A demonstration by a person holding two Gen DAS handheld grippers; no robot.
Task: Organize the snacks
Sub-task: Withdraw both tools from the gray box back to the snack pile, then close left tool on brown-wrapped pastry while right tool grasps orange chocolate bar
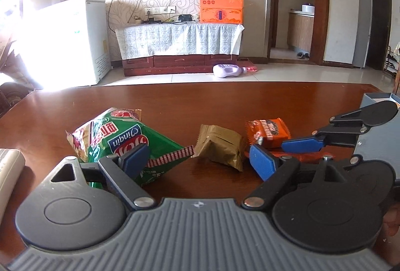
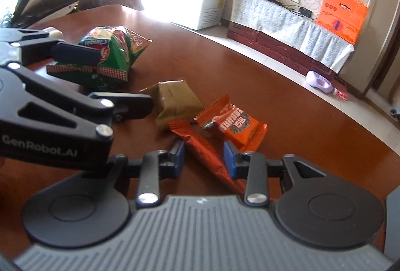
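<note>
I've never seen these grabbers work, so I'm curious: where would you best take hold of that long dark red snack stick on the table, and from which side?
Grip the red snack stick across its narrow middle, coming from above at its near end, where the right gripper already straddles it. It lies flat and slim, so the pads span its width easily. Its far end sits close to the orange packet and gold packet.

You've got a glossy dark wood table point(image 1: 225, 101) that bounces the window glare; the green snack bag point(image 1: 120, 138) is shiny crinkled plastic film; the gold-brown packet point(image 1: 220, 146) looks like duller, matt foil wrap; the orange packet point(image 2: 232, 123) and the red-brown bar wrapper point(image 2: 205, 153) are slick and creased; your gripper bodies read as matt black plastic with bright metal pins, blue pads point(image 2: 228, 158) look smooth and rubbery; the TV stand's cloth point(image 1: 180, 38) is thin patterned fabric.
</note>
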